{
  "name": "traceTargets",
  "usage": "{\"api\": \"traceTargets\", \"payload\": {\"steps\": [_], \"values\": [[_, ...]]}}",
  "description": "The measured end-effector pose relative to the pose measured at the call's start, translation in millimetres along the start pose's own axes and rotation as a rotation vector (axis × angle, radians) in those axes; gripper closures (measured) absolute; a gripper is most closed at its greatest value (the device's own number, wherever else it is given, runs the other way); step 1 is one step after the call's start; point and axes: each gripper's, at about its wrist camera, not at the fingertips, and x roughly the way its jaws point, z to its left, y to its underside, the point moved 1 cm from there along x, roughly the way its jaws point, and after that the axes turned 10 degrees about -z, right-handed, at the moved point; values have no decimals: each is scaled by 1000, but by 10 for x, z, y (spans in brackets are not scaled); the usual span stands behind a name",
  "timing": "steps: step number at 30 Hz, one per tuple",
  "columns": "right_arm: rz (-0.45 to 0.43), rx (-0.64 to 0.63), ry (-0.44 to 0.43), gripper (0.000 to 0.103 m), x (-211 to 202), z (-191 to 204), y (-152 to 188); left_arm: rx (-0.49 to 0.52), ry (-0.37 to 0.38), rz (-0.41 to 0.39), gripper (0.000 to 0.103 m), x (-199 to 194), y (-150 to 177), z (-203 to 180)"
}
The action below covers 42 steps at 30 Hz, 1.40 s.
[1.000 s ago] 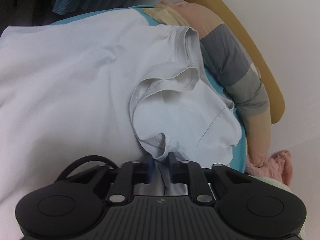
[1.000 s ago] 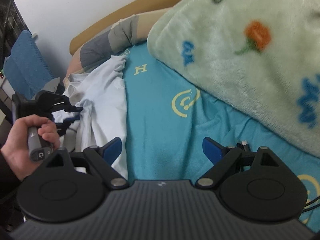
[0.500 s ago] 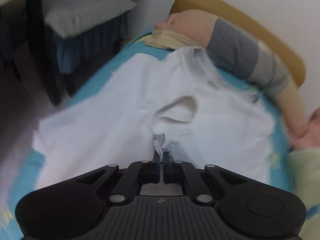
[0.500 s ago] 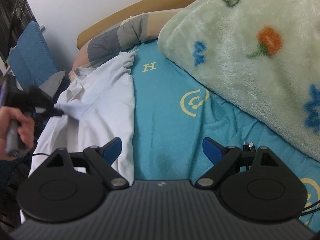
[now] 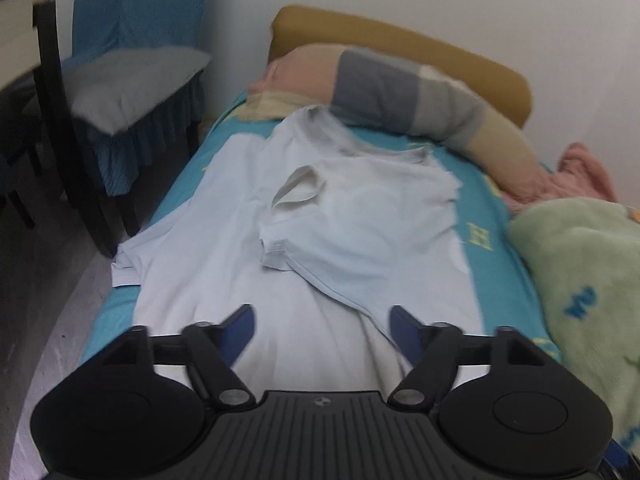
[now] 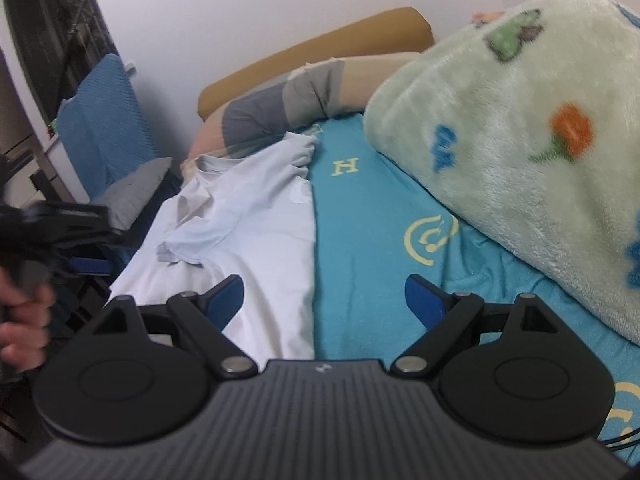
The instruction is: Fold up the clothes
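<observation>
The left claw (image 5: 322, 322), at the bottom of its own view, is opening its jaws with nothing between them; the shirt (image 5: 304, 240) lies mid-frame on the bed (image 5: 484, 184), one sleeve (image 5: 280, 252) folded onto the body.

In the right view, the right claw (image 6: 324, 300) stands wide and empty at the bottom, over the shirt's edge. At left, a hand (image 6: 20, 320) holds the left claw off the bed.

One sleeve fold looks done; next, grip the other side and fold it in.
</observation>
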Motion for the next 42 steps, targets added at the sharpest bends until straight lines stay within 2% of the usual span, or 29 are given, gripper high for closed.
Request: {"api": "traceTargets", "payload": {"steps": [2, 4, 9, 12, 16, 22, 27, 33, 36, 39, 42], "values": [[-18, -9, -12, 14, -67, 32, -19, 21, 22, -46, 16, -367, 42, -111], [-32, -20, -25, 14, -145, 71, -35, 38, 26, -105, 6, -696, 118, -188], [-49, -69, -74, 14, -422, 241, -54, 60, 83, -198, 0, -1324, 464, -317], [-57, -95, -114, 14, -633, 354, -76, 78, 114, -196, 0, -1493, 716, -313], [-71, -155, -152, 14, -876, 491, -49, 64, 106, -184, 0, -1544, 855, -186], [-37, -174, -144, 14, -836, 513, 2, 71, 91, -224, 0, -1589, 749, 24], [93, -194, -168, 15, -441, 594, -74, 96, 94, -231, 1, -1575, 745, 156], [169, -365, -215, 15, 297, 1085, -211, 80, 93, -232, 1, -1447, 750, 324], [218, -491, -278, 15, 767, 1570, -267, -18, 79, -219, 1, -1289, 758, 567], [312, -615, -342, 15, 1288, 2223, -217, -141, -3, -210, 2, -1134, 758, 932], [361, -719, -412, 15, 1746, 2910, -8, -273, -56, -218, 2, -1023, 741, 1303]]}}
